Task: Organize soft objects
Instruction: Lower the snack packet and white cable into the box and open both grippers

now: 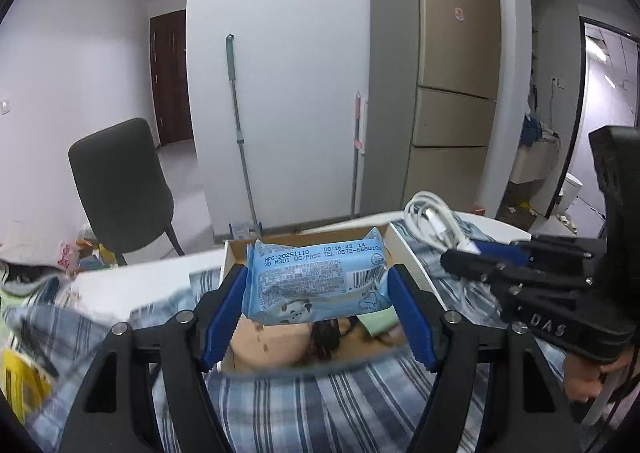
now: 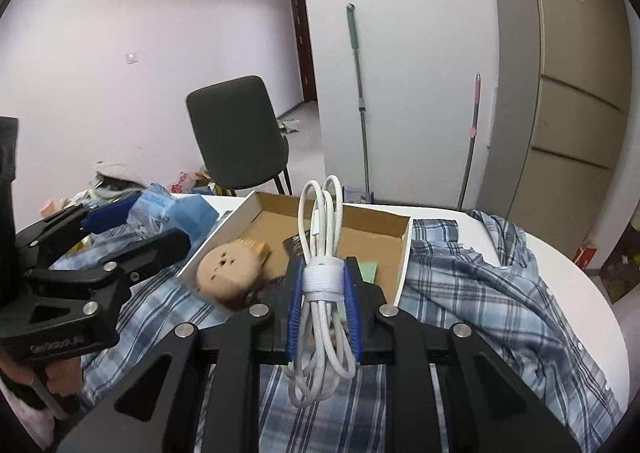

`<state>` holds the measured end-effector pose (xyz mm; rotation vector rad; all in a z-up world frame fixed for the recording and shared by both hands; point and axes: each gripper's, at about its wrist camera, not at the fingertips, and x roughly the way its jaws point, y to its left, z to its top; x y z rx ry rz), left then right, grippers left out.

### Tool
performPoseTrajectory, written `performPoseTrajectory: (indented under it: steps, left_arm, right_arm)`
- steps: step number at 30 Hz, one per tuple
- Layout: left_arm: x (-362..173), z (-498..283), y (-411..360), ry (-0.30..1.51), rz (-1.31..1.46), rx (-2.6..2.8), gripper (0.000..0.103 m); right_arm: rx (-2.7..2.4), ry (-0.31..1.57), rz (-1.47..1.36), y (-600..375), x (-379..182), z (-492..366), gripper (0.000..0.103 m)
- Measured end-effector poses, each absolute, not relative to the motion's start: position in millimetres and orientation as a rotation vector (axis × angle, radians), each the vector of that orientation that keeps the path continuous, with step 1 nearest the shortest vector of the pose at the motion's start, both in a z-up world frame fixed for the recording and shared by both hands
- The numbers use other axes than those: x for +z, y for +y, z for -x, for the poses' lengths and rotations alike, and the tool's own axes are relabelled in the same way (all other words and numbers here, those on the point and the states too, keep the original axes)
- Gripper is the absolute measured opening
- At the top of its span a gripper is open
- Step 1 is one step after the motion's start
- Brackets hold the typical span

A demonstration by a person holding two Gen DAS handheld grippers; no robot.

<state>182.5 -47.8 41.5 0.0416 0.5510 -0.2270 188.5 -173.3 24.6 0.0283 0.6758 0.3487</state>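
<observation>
The left hand-held gripper (image 1: 316,293) pinches a blue snack packet (image 1: 316,281) between its blue pads, holding it in the air over the near end of an open cardboard box (image 2: 404,253). The right hand-held gripper (image 2: 323,285) is pressed tight on a coiled white cable (image 2: 322,277), also lifted above the box. The box sits on a plaid shirt (image 2: 480,293) spread over the white bench (image 2: 592,293), with a tan plush toy (image 2: 230,273) lying inside at its near left.

1. Packet (image 1: 316,279): light blue with dark print, centre of the left view.
2. Cable (image 2: 323,277): white, centre of the right view.
3. Pads (image 1: 224,317): blue, on black grippers.
4. Shirt (image 2: 480,293): blue and white plaid, lower right.
5. Box (image 2: 405,253): white outside, brown inside.
6. Chair (image 2: 236,133): dark grey.
7. Fridge (image 1: 456,73): gold-beige, upper right.
</observation>
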Motion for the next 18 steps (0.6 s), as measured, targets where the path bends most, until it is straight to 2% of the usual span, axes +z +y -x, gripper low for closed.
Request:
performPoseTrajectory:
  steps: [11,13,15,16,17,18]
  left_arm:
    - [6,-237,-43,0.623,-0.016,-0.206,0.073]
    - [2,-241,-40,0.626,-0.010,-0.197,0.073]
    - [-2,-244,-39,0.630,-0.006,-0.198,0.073]
    - [-3,-245,-39,0.632,-0.004,-0.200,0.073]
    - [-4,-243,-40,0.631,-0.005,-0.200,0.073]
    - [-5,-244,-41,0.631,-0.009,-0.202,0.073]
  right_arm:
    - [0.337,0.868,-0.056,-156,-39,-256,0.019]
    - [0.347,0.909,-0.045,-152,-47,-261,0.022]
    - [0.336,0.913,-0.032,-151,-49,-261,0.034]
    - [0.325,0.898,-0.029,-153,-48,-258,0.049]
    - [0.316,0.881,-0.032,-155,-46,-256,0.055]
    - [0.316,0.870,-0.036,-156,-44,-254,0.055]
